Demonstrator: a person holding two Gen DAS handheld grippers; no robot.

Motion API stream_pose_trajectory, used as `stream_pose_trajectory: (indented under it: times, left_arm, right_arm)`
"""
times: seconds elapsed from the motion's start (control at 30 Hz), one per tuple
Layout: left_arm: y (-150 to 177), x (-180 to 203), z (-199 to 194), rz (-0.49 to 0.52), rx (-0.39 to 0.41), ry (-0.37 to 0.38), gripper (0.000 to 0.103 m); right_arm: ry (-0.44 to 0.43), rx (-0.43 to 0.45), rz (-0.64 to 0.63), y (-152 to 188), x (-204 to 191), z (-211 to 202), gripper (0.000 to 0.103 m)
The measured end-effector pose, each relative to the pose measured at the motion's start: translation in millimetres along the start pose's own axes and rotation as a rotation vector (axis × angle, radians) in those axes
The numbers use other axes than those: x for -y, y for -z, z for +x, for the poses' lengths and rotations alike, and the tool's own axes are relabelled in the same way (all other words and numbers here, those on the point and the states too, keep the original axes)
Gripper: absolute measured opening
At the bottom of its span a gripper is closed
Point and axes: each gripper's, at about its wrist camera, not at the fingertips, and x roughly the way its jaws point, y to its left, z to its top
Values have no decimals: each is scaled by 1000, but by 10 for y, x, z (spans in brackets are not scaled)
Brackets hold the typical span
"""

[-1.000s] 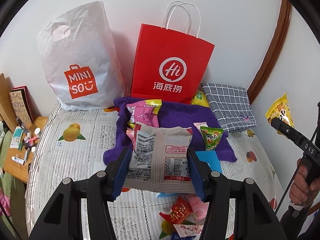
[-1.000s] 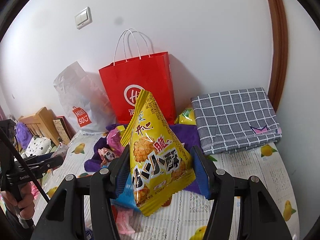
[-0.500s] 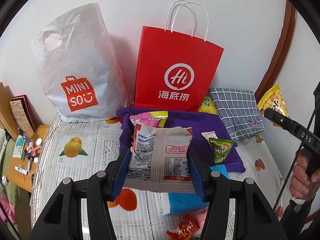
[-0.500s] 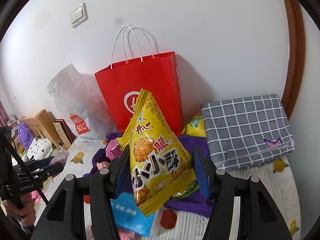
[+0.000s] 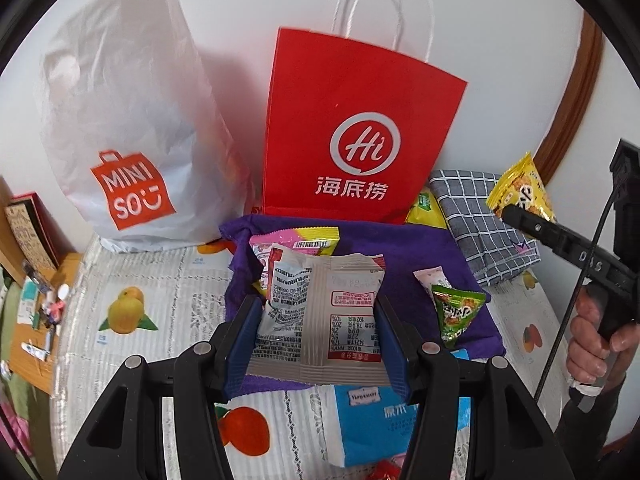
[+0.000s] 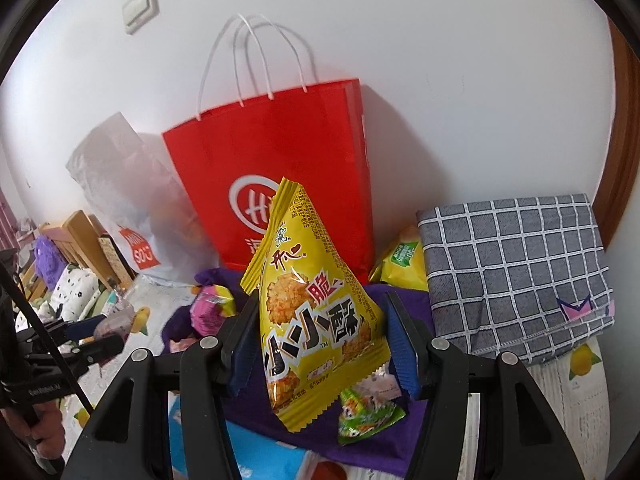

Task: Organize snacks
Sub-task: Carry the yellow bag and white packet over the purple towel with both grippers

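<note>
My left gripper is shut on a silver-white snack packet with red label print, held above a purple cloth. My right gripper is shut on a yellow triangular snack bag, also seen at the right in the left wrist view as the yellow bag. A red paper bag with white handles and a white plastic bag stand against the wall behind the cloth. On the cloth lie a pink-yellow packet, a green packet and a small pink sweet.
A folded grey checked cloth lies at the right by the wall, a yellow-green packet beside it. A blue packet lies on the fruit-print table cover. A wooden shelf with clutter stands left. A person's hand grips the right handle.
Both grippers have moved forward toward the bags and the wall, each keeping its packet. The red bag and the purple cloth now look larger and nearer.
</note>
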Motion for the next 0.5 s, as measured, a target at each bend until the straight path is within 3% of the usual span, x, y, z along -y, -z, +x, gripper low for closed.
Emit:
stream_pose_trajectory:
  times: [0.5]
  left_arm:
    - [-34,-207,511,-34,-83,19,54]
  right_arm:
    - [4,-213,77,253,398,923,57]
